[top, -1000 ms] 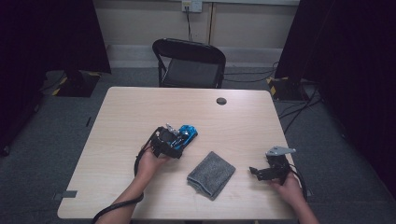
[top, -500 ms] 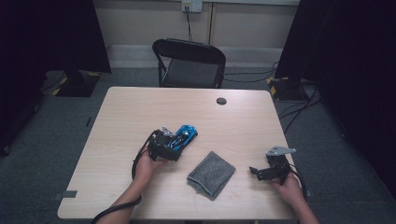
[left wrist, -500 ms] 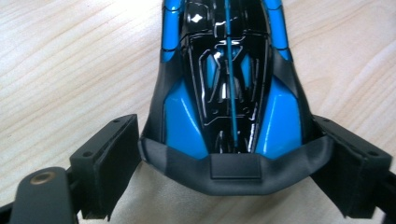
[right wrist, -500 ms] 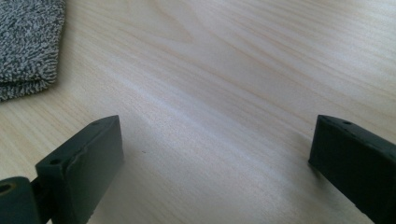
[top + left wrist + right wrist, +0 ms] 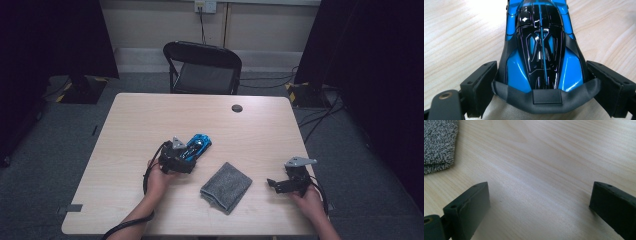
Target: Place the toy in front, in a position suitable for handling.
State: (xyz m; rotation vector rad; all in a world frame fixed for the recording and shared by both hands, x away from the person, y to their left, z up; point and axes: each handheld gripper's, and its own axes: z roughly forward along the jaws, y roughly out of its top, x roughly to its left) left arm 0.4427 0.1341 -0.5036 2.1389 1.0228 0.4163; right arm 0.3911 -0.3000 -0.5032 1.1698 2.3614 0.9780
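Blue toy car [image 5: 541, 50] mid-table, its rear between the left gripper [image 5: 544, 85]'s spread jaws, not yet clamped. Right gripper [image 5: 539, 207] wide open, empty, near grey cloth [image 5: 226, 186]. Grasp pending.

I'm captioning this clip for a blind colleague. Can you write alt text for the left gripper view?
A glossy blue and black toy race car lies on a pale wooden table, its dark grey end between the two black jaws of the left tool, which stand open on either side. The jaws are close to the car's flanks, but whether they touch cannot be told.
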